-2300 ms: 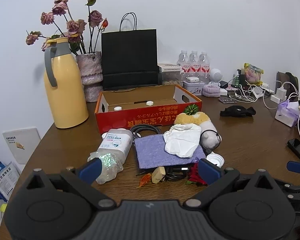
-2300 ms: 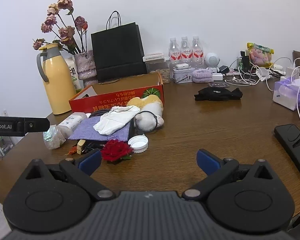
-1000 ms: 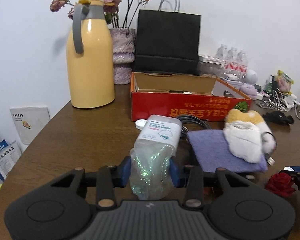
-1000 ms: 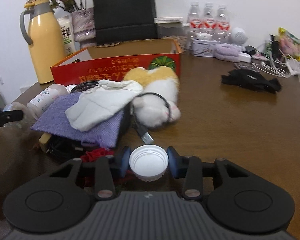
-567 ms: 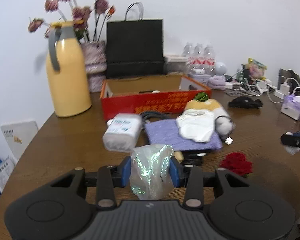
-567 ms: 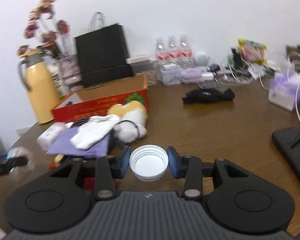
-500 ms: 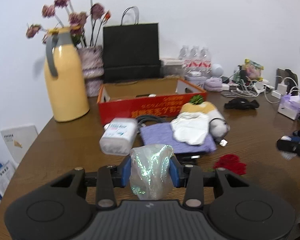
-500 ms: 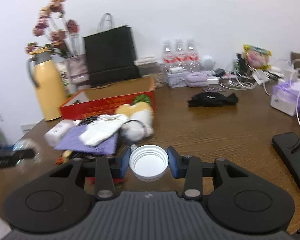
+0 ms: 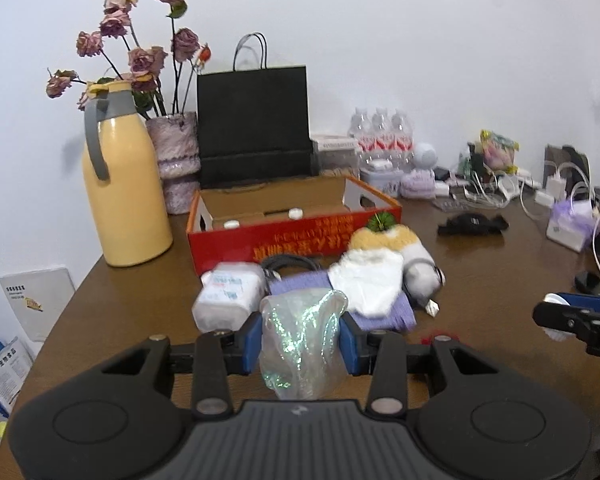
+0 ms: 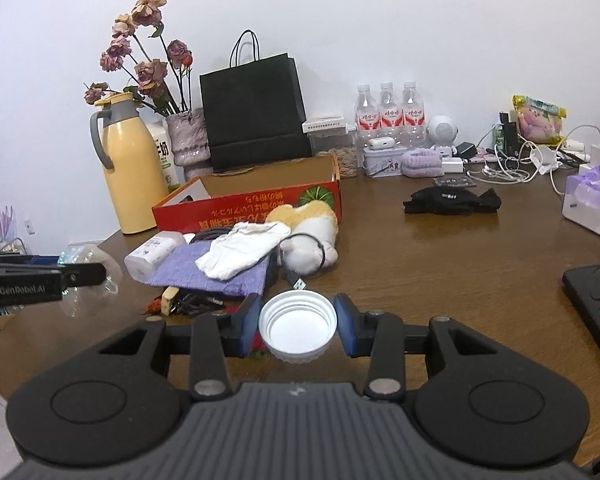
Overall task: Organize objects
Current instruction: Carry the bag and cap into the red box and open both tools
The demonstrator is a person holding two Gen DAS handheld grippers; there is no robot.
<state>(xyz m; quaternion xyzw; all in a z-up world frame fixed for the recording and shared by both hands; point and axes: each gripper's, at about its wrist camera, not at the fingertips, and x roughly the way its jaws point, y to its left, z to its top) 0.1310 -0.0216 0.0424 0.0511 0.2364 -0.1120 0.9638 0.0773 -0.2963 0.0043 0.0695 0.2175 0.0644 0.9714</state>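
Observation:
My left gripper (image 9: 300,340) is shut on a crumpled clear iridescent plastic bag (image 9: 300,340), held above the table's front left. My right gripper (image 10: 297,326) is shut on a white bottle cap (image 10: 297,326), open side toward the camera, held above the table front. Behind lies a pile: a white plastic bottle (image 9: 230,292), a purple cloth (image 10: 208,268), a white cloth (image 10: 244,254), a plush toy (image 10: 308,232) and black cables. An open red cardboard box (image 9: 292,228) stands behind the pile. The left gripper and bag show at the left of the right wrist view (image 10: 88,268).
A yellow thermos jug (image 9: 124,184), a vase of dried roses (image 9: 178,164) and a black paper bag (image 9: 254,124) stand at the back left. Water bottles (image 10: 388,116), chargers, a black glove (image 10: 452,202) and a tissue box (image 10: 588,200) sit at right. A red rose lies under my right gripper.
Both grippers closed, the left on the plastic bag and the right on the bottle cap, then lifted them and drew back from the pile. Both have stayed shut since.

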